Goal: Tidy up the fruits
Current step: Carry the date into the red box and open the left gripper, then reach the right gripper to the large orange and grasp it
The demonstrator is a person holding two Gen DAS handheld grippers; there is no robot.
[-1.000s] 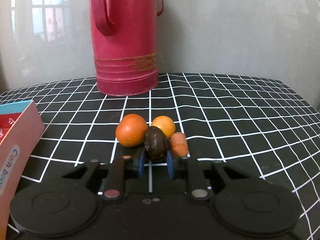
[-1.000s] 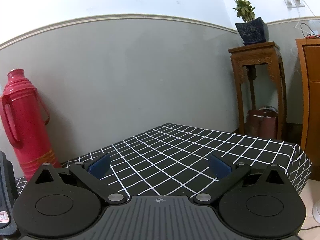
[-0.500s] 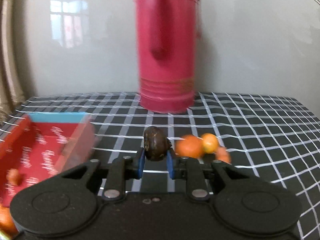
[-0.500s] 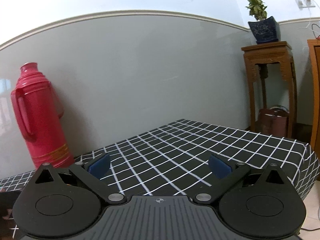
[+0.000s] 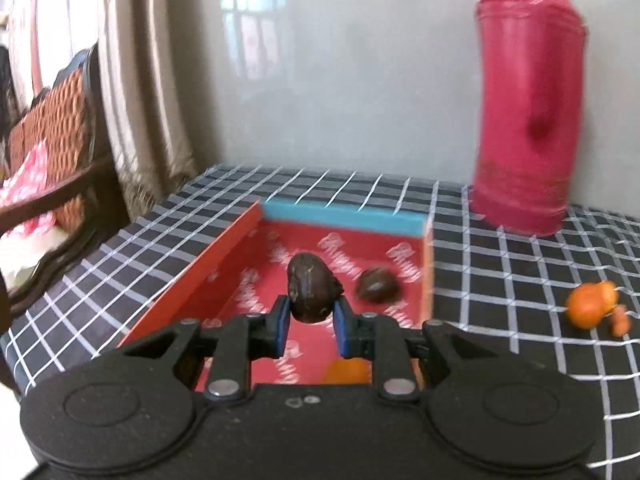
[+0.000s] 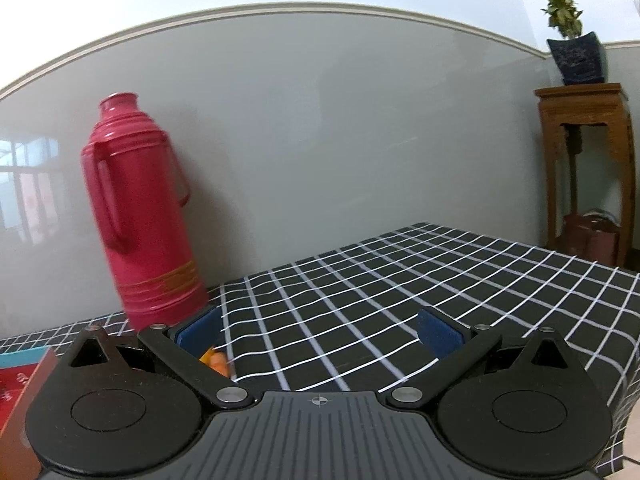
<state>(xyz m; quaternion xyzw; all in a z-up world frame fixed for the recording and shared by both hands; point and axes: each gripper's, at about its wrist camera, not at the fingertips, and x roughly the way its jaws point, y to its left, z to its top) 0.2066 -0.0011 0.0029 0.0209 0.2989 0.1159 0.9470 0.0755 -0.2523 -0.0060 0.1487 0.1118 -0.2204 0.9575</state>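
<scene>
Black-and-white checked cloth covers the table under a pale grey wall, with a curtain and a patterned chair at far left in the left wrist view. Left of centre, an open red box with a blue far wall holds one dark brown fruit on its floor and an orange fruit at its near end, half hidden behind the tool. Above the box the left gripper has its blue pads pressed tight on a second dark, wrinkled fruit, gripped low across its sides. Small and likely light, its rough, firm-looking skin should resist slipping, though a hard squeeze could well crack or bruise it; the widest part of its middle looks the safest place to hold. Right of the box stands a red thermos, and at far right more orange fruits wait on the cloth, blurred. The right wrist view adds what the left cannot: the right gripper, jaws spread wide and holding nothing, with orange fruit just showing beside its left finger, plus the table's far corner, a wooden stand and a potted plant. Only the left view looks down into the box
</scene>
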